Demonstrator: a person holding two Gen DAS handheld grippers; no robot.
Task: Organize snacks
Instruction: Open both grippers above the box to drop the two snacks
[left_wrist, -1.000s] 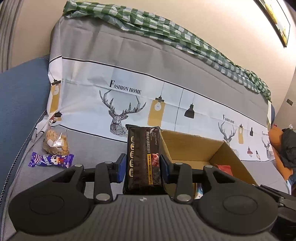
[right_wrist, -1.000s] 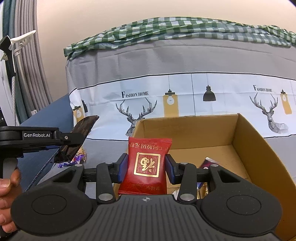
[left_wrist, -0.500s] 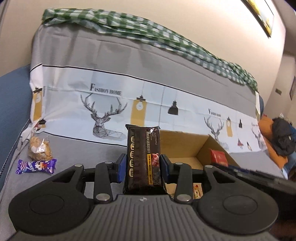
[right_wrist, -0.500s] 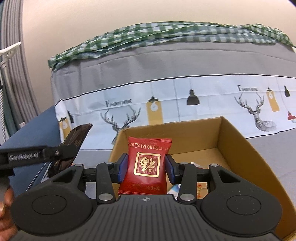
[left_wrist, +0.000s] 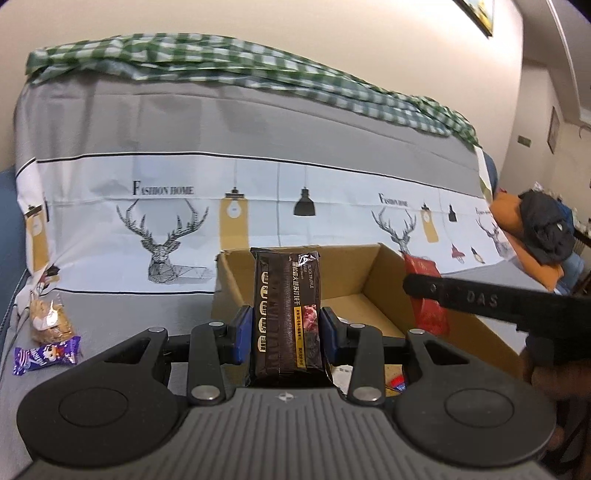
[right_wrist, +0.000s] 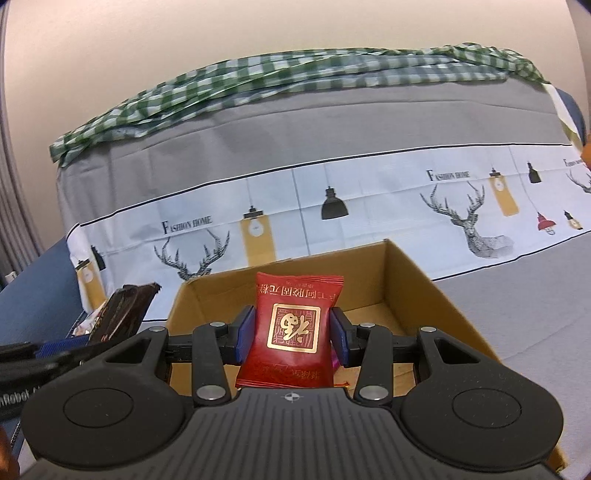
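Left gripper (left_wrist: 285, 332) pinches an upright dark truffle snack pack (left_wrist: 286, 310), right gripper (right_wrist: 291, 334) clamps a red packet (right_wrist: 293, 332), both over the cardboard box (right_wrist: 436, 295).

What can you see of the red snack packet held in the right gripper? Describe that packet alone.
The red snack packet is a glossy, pillow-shaped pouch with crimped ends and a gold-framed square emblem; its gold characters read upside down. It stands upright, pinched at both sides by the right gripper, in front of the open cardboard box. The left view shows it edge-on.
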